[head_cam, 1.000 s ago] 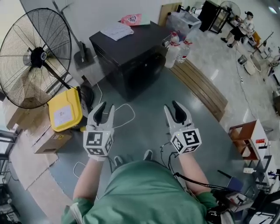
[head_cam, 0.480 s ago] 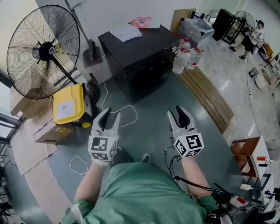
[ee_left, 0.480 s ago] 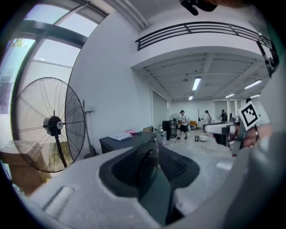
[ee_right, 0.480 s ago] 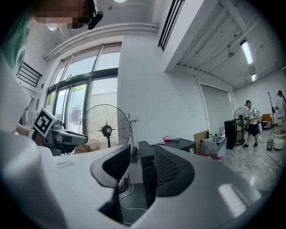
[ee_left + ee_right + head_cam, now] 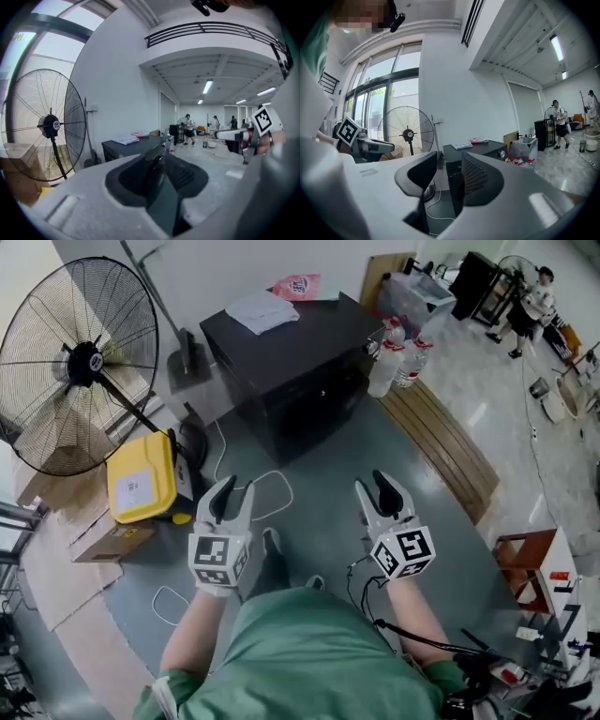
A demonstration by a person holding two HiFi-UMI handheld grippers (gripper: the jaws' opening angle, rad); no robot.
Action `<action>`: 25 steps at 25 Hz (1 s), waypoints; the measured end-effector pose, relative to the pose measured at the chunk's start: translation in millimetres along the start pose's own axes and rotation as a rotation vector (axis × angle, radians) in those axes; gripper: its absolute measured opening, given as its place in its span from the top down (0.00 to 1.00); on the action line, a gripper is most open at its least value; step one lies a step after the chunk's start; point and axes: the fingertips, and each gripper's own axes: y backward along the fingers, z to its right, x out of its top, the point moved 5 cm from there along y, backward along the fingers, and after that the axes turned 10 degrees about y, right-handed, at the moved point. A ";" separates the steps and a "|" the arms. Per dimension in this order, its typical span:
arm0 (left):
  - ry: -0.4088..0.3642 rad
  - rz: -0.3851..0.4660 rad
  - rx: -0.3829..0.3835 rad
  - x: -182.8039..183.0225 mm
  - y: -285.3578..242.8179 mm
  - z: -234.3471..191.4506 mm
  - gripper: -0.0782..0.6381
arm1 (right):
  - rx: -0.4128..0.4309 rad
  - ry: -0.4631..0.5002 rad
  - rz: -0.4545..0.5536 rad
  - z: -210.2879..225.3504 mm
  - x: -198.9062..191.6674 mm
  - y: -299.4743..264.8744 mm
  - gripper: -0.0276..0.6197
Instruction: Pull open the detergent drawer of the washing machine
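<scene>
The black washing machine [image 5: 300,362] stands against the white wall, its dark front turned towards me. I cannot make out the detergent drawer on it. My left gripper [image 5: 232,498] hovers over the grey floor well short of the machine; its jaws are closing with nothing between them. My right gripper [image 5: 386,491] is level with it to the right, open and empty. In the left gripper view the machine [image 5: 133,144] shows beyond the left gripper [image 5: 159,161]. In the right gripper view the machine [image 5: 485,149] stands past the right gripper [image 5: 449,177].
A big standing fan [image 5: 80,362], a yellow case [image 5: 141,486] and cardboard boxes [image 5: 108,540] fill the left. A white cable [image 5: 267,486] loops on the floor before the machine. Bottles [image 5: 394,357] and a wooden bench [image 5: 441,442] lie to its right. Papers [image 5: 262,310] rest on its top.
Both grippers have edged forward and slightly lower as the person steps; a dark shoe now shows under the left gripper. Both still hold nothing.
</scene>
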 end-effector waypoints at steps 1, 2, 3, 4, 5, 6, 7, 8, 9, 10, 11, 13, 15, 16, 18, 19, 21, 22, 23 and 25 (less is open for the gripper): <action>0.004 0.001 -0.008 2.8 -8.8 -7.0 0.72 | -0.010 0.005 -0.004 3.2 1.9 -7.6 0.73; 0.009 0.002 -0.019 6.3 -18.6 -13.9 0.72 | -0.022 0.008 -0.008 8.0 3.9 -16.3 0.73; 0.013 0.002 -0.032 9.9 -28.9 -20.9 0.72 | -0.035 0.007 -0.012 13.3 5.7 -26.1 0.73; 0.015 0.001 -0.046 12.9 -39.5 -28.6 0.72 | -0.049 0.004 -0.016 17.9 7.1 -36.7 0.73; 0.015 -0.003 -0.061 15.1 -49.8 -37.1 0.72 | -0.062 0.002 -0.022 21.2 8.1 -47.4 0.73; 0.017 -0.009 -0.074 16.9 -59.9 -46.4 0.72 | -0.074 0.002 -0.029 23.3 8.8 -58.1 0.73; 0.021 -0.014 -0.086 18.7 -69.5 -56.4 0.72 | -0.085 0.000 -0.036 24.5 9.3 -68.5 0.73; 0.025 -0.018 -0.097 20.9 -78.7 -66.6 0.72 | -0.095 -0.005 -0.044 25.0 9.4 -78.5 0.73; 0.028 -0.020 -0.107 23.3 -87.4 -76.8 0.72 | -0.103 -0.013 -0.053 25.1 9.0 -88.3 0.73; 0.031 -0.022 -0.117 25.6 -95.7 -86.6 0.72 | -0.110 -0.021 -0.061 25.1 8.3 -97.7 0.73; 0.035 -0.025 -0.128 27.3 -103.7 -95.7 0.72 | -0.116 -0.029 -0.069 24.9 7.4 -106.6 0.73; 0.042 -0.036 -0.152 28.1 -117.9 -110.8 0.72 | -0.123 -0.040 -0.081 24.2 5.2 -122.1 0.73; 0.044 -0.053 -0.176 27.0 -130.0 -122.5 0.72 | -0.123 -0.047 -0.083 22.5 3.0 -135.7 0.73; 0.044 -0.060 -0.187 26.7 -135.7 -127.5 0.72 | -0.121 -0.053 -0.082 21.6 2.0 -142.1 0.73; 0.043 -0.073 -0.203 27.5 -145.6 -134.5 0.72 | -0.116 -0.074 -0.085 20.4 -1.1 -152.1 0.73; 0.044 -0.078 -0.208 28.3 -149.1 -136.6 0.72 | -0.113 -0.086 -0.090 20.3 -3.4 -155.8 0.73; 0.047 -0.085 -0.214 29.3 -155.3 -139.9 0.72 | -0.109 -0.106 -0.106 21.1 -9.0 -162.9 0.73; 0.049 -0.088 -0.216 28.5 -159.0 -141.5 0.72 | -0.108 -0.114 -0.114 22.3 -12.1 -166.8 0.73; 0.051 -0.095 -0.218 26.6 -163.5 -142.6 0.72 | -0.106 -0.122 -0.120 23.9 -15.4 -170.6 0.73; 0.052 -0.115 -0.221 20.5 -174.0 -141.7 0.72 | -0.099 -0.137 -0.130 28.7 -22.9 -177.0 0.73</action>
